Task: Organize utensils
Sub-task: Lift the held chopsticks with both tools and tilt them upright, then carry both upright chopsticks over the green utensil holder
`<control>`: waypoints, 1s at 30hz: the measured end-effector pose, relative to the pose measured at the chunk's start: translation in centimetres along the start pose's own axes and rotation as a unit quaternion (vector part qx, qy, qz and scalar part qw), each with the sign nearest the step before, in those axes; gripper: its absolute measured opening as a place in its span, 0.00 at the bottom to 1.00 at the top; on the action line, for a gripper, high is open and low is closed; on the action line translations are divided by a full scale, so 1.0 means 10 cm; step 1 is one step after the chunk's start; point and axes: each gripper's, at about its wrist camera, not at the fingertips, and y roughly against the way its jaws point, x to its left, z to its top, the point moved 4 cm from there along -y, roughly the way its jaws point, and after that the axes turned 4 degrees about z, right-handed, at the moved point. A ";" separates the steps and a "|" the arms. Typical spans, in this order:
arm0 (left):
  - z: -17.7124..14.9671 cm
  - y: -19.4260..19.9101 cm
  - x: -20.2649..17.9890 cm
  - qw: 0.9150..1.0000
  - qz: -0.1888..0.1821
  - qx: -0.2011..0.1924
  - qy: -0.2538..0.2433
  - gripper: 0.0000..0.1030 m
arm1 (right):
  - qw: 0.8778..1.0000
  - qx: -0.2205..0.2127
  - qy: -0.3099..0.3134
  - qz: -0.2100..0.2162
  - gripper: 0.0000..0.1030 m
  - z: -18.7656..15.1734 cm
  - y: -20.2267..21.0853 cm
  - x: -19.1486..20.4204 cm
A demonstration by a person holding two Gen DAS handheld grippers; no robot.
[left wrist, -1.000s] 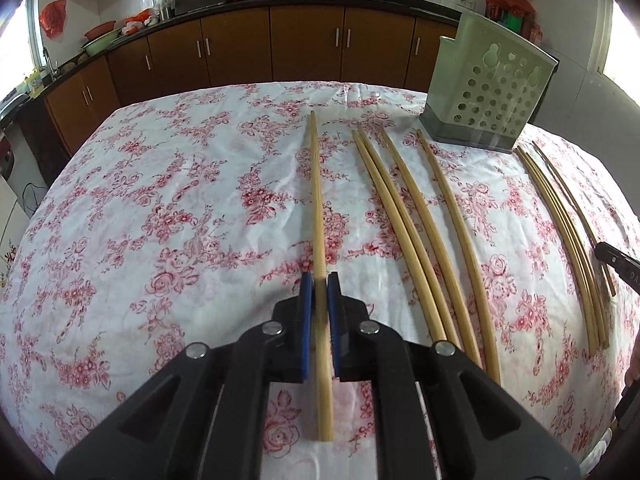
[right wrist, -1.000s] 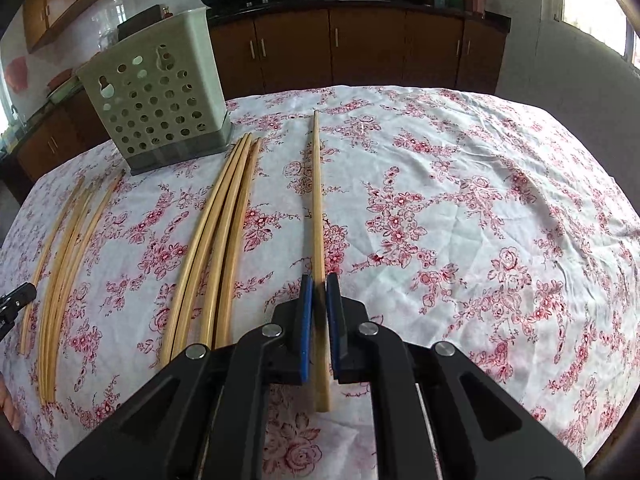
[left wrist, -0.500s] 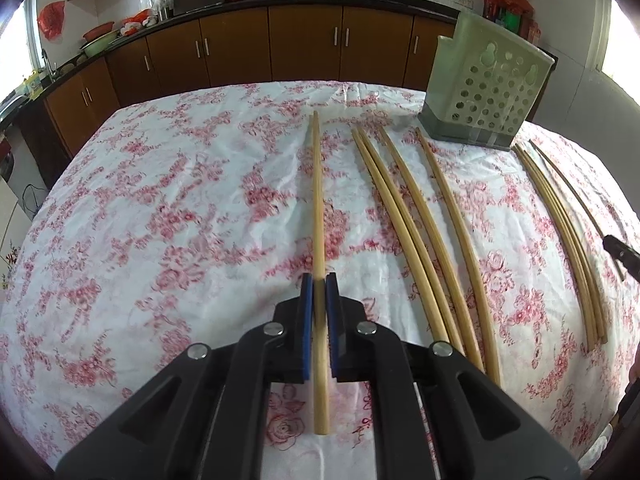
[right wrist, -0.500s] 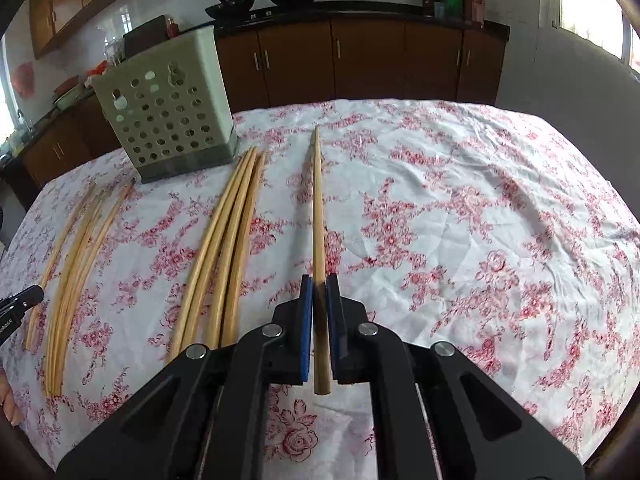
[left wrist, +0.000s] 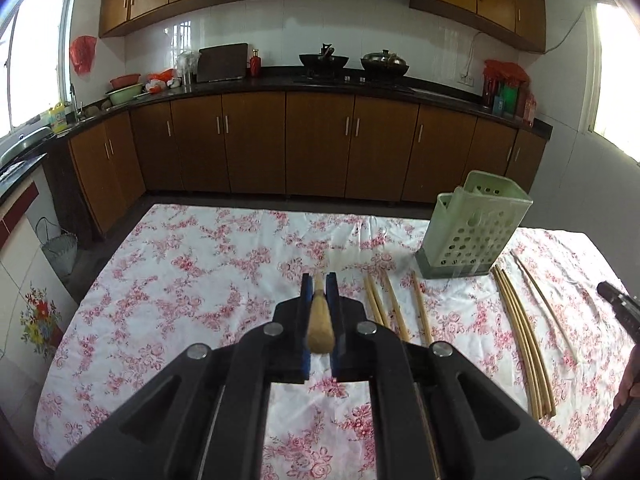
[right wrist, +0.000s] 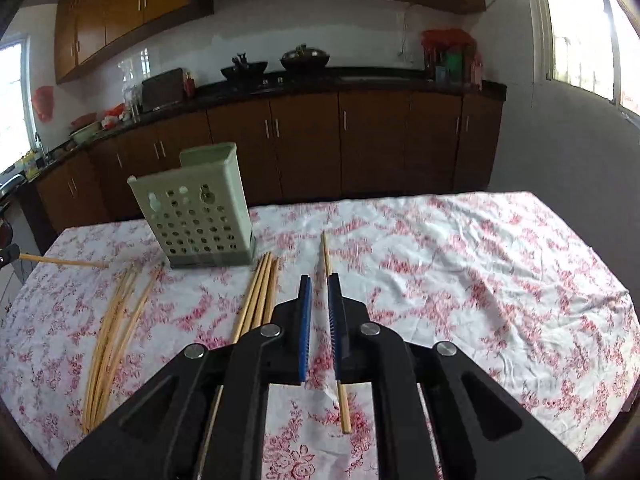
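My left gripper (left wrist: 319, 286) is shut on a bamboo chopstick (left wrist: 319, 322) and holds it lifted above the table, its butt end toward the camera; the same chopstick shows at the far left of the right wrist view (right wrist: 60, 261). My right gripper (right wrist: 319, 292) is open and raised above the table, with a single chopstick (right wrist: 331, 312) lying on the cloth beneath it. The green perforated utensil holder (left wrist: 474, 228) stands upright at the back, also in the right wrist view (right wrist: 200, 210). Loose chopsticks lie in groups (left wrist: 394, 308) (left wrist: 520, 332) (right wrist: 262, 292) (right wrist: 116, 316).
The table is covered by a white cloth with red flowers (left wrist: 192, 280). Brown kitchen cabinets (left wrist: 312, 144) run behind it. The other gripper's tip shows at the right edge of the left wrist view (left wrist: 618, 304).
My left gripper has lifted its chopstick off the cloth and tilted up. My right gripper has opened, let go of its chopstick, and risen above it.
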 end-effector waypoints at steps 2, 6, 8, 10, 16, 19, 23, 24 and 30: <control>-0.10 -0.04 0.00 1.000 -0.002 0.011 0.003 0.08 | 0.999 0.032 -0.010 -0.006 0.35 -0.17 -0.15 -0.07; -0.28 -0.08 0.03 1.000 -0.004 0.027 0.011 0.08 | 0.997 0.080 -0.012 -0.010 0.35 -0.44 -0.36 -0.14; -0.31 -0.08 0.03 1.000 -0.005 0.027 0.012 0.08 | 0.996 0.089 -0.001 -0.011 0.34 -0.51 -0.40 -0.10; -0.32 -0.07 0.02 1.000 -0.005 0.026 0.012 0.08 | 0.995 0.097 0.005 -0.005 0.34 -0.56 -0.45 -0.04; -0.31 -0.03 -0.02 1.000 -0.006 0.018 0.006 0.08 | 0.994 0.110 0.023 0.007 0.16 -0.65 -0.50 0.10; -0.29 -0.01 -0.04 1.000 -0.003 0.013 0.004 0.08 | 0.993 0.113 0.008 0.010 0.07 -0.67 -0.52 0.04; -0.21 0.08 -0.05 1.000 -0.001 -0.004 -0.002 0.08 | 0.996 0.092 -0.013 0.016 0.07 -0.56 -0.40 -0.05; -0.16 0.11 -0.05 1.000 0.000 -0.013 -0.003 0.08 | 0.997 0.072 -0.015 0.017 0.07 -0.48 -0.31 -0.06; 0.14 0.31 -0.02 0.998 -0.011 -0.054 0.012 0.08 | 0.999 -0.032 -0.023 0.025 0.07 0.03 0.17 -0.06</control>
